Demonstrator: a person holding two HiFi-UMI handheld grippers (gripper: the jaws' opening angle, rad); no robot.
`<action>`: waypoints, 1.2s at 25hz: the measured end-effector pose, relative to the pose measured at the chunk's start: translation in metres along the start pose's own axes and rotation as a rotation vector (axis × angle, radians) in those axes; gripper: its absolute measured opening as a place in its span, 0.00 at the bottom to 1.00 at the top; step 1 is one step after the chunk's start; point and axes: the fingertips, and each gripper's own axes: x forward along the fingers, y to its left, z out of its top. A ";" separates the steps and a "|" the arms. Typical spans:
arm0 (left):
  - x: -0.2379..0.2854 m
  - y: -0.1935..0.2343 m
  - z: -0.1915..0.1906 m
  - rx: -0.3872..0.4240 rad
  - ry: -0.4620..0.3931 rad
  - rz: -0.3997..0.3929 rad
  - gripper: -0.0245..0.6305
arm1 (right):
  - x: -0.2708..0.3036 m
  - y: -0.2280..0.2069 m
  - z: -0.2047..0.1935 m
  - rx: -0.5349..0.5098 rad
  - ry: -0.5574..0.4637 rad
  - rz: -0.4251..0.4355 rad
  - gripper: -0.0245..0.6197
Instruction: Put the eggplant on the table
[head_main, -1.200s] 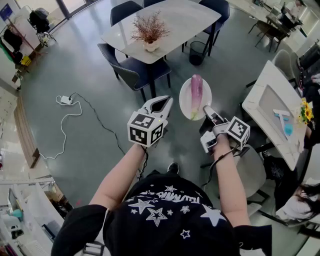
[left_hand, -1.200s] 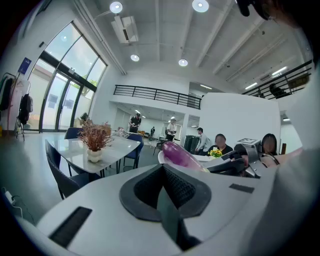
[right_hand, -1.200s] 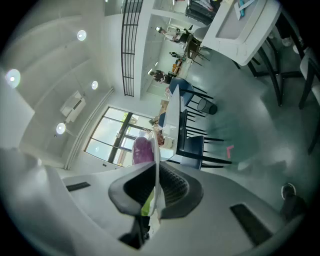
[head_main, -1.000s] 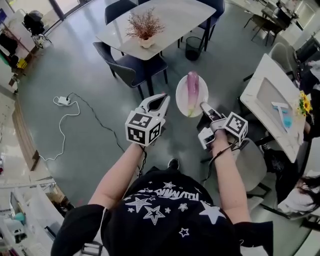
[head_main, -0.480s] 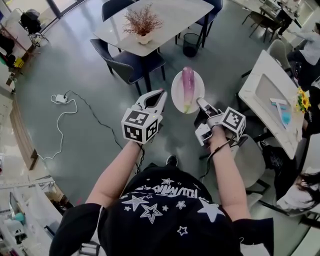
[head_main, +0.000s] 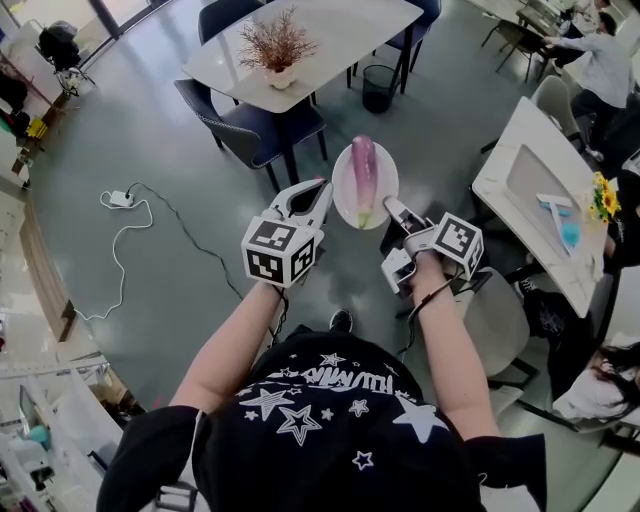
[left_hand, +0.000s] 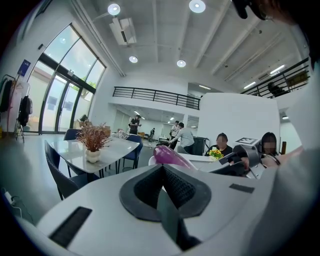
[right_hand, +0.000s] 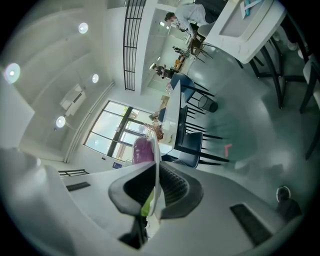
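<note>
Holding a round white plate (head_main: 341, 192) by its rim in my right claw (head_main: 390, 207), left claw (head_main: 316, 187) closed empty; tilting could roll the long purple eggplant (head_main: 362, 172) off.

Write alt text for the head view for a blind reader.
The right gripper clamps the rim of a white plate carrying a purple eggplant, held over the grey floor. The left gripper, shut and empty, is beside the plate. A white table with a dried plant stands ahead.
</note>
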 end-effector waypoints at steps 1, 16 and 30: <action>0.001 -0.001 -0.001 -0.001 0.001 0.002 0.05 | 0.000 -0.001 0.000 0.014 0.001 0.007 0.07; 0.025 -0.003 -0.011 -0.009 0.018 0.052 0.05 | 0.003 -0.019 0.019 0.078 0.046 0.044 0.07; 0.061 0.025 -0.005 -0.011 0.028 0.038 0.05 | 0.031 -0.030 0.047 0.101 0.022 0.023 0.07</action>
